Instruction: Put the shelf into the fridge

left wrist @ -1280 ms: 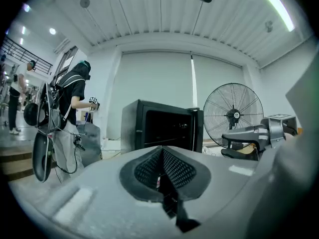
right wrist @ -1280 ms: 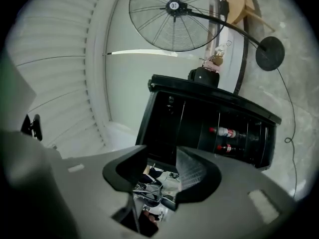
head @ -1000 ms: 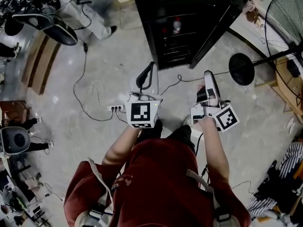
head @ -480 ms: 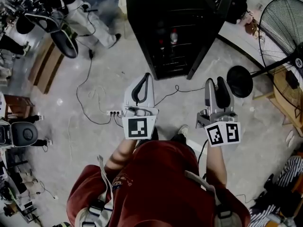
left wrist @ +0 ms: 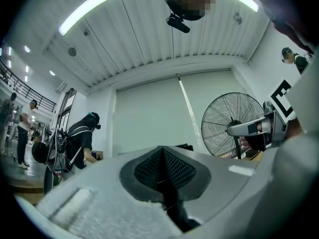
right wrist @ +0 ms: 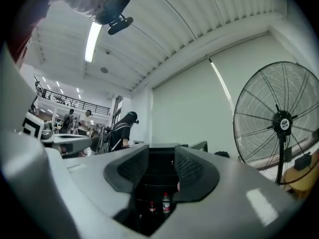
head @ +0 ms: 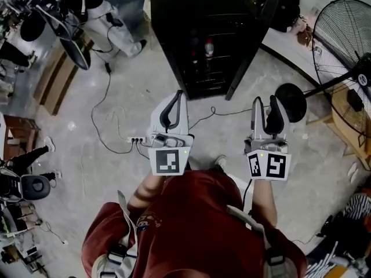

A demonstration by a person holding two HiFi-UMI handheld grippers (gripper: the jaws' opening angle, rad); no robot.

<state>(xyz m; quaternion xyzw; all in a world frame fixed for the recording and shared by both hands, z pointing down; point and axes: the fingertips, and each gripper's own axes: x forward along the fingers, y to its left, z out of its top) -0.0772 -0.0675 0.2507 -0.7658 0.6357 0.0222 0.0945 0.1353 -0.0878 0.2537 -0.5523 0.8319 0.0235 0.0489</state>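
L gripper (head: 177,97) has its jaws pressed together, empty; R gripper (head: 266,102) has jaws apart & closing, w/ nothing between, only the fridge (head: 203,33) seen thru the gap. Both point at the open fridge, prob. lining up an approach. No loose shelf in any view; can't tell where it is.

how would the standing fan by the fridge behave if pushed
Likely top-heavy: the fan has a wide wire head on a thin pole over a small round base, so a push up high may tip it. The wire cage probably flexes. Pushed low, it might slide on the smooth floor.
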